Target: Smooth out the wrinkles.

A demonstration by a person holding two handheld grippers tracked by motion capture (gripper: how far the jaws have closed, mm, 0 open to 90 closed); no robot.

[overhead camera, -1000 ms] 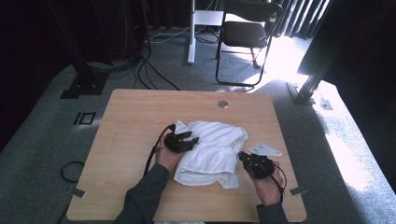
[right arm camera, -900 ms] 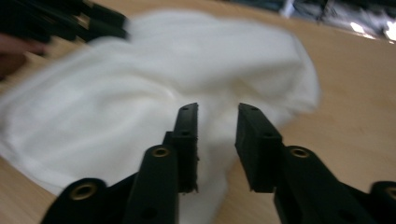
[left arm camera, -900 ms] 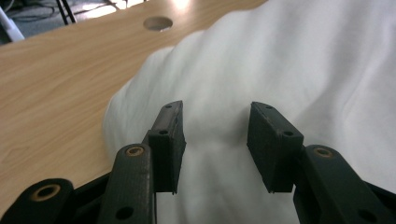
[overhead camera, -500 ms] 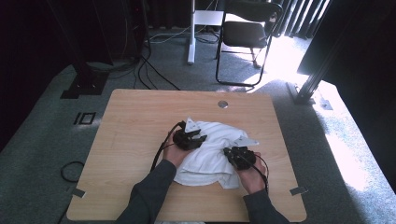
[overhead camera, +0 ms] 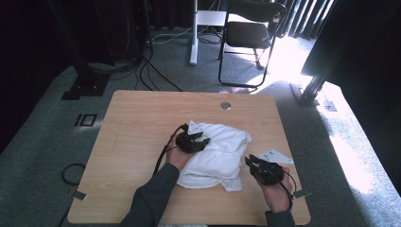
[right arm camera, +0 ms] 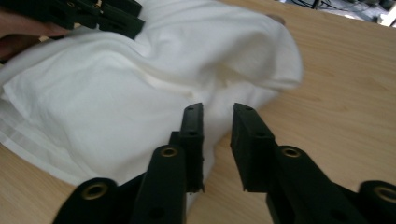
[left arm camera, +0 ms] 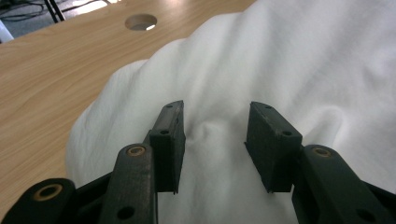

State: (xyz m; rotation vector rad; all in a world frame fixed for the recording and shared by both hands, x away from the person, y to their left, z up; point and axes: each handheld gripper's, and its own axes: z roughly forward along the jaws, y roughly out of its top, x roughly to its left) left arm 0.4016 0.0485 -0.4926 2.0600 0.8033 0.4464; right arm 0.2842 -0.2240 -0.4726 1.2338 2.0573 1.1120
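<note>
So the white cloth [overhead camera: 218, 153] is sitting bunched up about mid-table [overhead camera: 142, 123], a bit toward the near right. Looks like a light, floppy thing with zero stiffness, so it'll sag and drag wherever you lift it, and a pinch on a single layer could slip out. Best bet imo is grabbing a folded edge or a corner where the layers stack up.

Left gripper [left arm camera: 212, 135] is resting on the cloth's left side, jaws partly open with fabric bulging between them, not pinched. Right gripper [right arm camera: 218, 140] has just been opening; it sits off the cloth's near right edge, jaws a narrow gap apart, holding nothing.
</note>
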